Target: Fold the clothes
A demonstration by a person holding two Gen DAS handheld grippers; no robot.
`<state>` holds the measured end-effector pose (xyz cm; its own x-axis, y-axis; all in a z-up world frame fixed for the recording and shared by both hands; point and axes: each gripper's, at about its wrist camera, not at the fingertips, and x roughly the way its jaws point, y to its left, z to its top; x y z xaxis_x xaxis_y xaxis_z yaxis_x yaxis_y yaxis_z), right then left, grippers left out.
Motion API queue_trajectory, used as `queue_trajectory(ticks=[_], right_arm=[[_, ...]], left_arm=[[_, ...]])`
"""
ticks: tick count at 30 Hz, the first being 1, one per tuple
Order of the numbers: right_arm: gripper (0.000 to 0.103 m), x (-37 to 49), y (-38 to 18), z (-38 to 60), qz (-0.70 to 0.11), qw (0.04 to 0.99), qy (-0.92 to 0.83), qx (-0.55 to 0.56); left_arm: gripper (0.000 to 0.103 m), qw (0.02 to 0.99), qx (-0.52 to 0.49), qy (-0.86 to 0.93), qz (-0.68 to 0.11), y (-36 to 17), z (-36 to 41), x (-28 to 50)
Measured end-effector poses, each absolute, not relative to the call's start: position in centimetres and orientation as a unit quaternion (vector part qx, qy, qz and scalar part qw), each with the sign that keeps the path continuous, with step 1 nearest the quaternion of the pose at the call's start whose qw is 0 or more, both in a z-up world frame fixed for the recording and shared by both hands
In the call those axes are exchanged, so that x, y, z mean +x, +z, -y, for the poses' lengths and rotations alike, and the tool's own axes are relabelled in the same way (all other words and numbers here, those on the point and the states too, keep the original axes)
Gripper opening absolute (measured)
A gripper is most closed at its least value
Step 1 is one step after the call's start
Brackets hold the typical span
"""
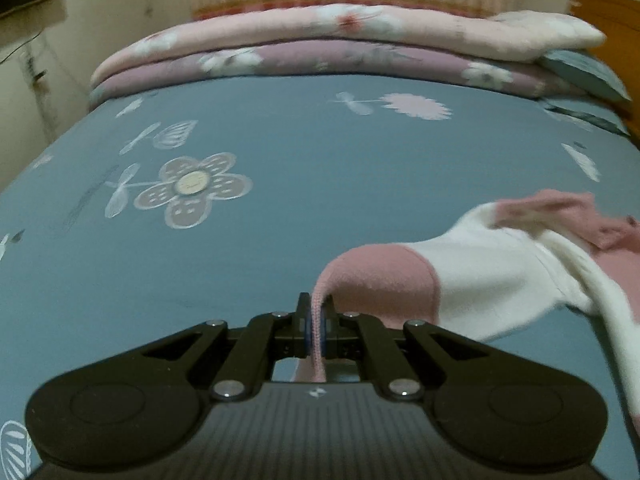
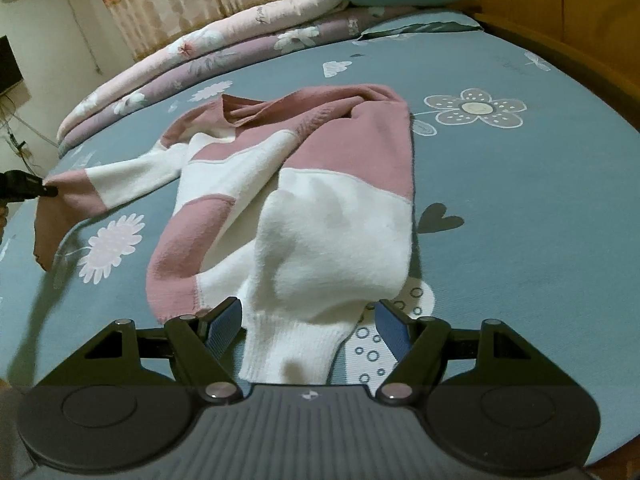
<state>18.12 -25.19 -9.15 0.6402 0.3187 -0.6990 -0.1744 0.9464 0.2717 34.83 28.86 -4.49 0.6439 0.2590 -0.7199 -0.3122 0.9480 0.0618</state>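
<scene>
Left gripper (image 1: pixel 316 322) pinches the sweater's (image 2: pixel 304 200) pink cuff (image 1: pixel 318 336), seemingly lifted off the bed (image 1: pixel 300 152). Right gripper (image 2: pixel 310 320) gapes around the white cuff (image 2: pixel 292 348), lower centre.

- The left gripper (image 1: pixel 316 326) pinches the pink ribbed cuff (image 1: pixel 318 336) of a pink and white sweater (image 1: pixel 480 276), jaws closed on the knit.
- The sleeve runs right across the blue flowered bedsheet (image 1: pixel 300 160), towards its right edge.
- Folded quilts (image 1: pixel 320 48), pink over what looks like mauve, lie along the far edge, blurred.
</scene>
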Motion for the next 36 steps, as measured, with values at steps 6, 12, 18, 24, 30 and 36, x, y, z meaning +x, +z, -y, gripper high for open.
queue_trajectory(ticks=[6,12,18,24,30,36], right_arm=[[0.077,18.9,-9.5,25.4,-0.407,0.901,0.121,0.091],[0.077,19.5,-9.8,25.4,-0.41,0.901,0.113,0.088],[0.077,19.5,-10.0,26.3,-0.407,0.9,0.112,0.104],[0.077,19.9,-10.8,27.9,-0.394,0.896,0.129,0.156],[0.077,21.6,-12.3,30.3,-0.381,0.885,0.137,0.229],[0.077,24.0,-15.4,32.0,-0.384,0.839,0.181,0.341]], left_arm=[[0.003,0.894,-0.068,0.193,-0.399,-6.3,-31.7,36.0],[0.013,0.881,-0.074,0.211,-0.417,-7.7,-32.0,36.9],[0.023,0.896,-0.053,0.17,-0.406,-6.0,-29.8,35.8],[0.042,0.916,-0.036,0.091,-0.39,-3.6,-25.0,33.6],[0.052,0.918,-0.037,-0.027,-0.394,-3.8,-17.6,30.3],[0.06,0.904,-0.047,-0.125,-0.406,-6.2,-10.2,27.4]])
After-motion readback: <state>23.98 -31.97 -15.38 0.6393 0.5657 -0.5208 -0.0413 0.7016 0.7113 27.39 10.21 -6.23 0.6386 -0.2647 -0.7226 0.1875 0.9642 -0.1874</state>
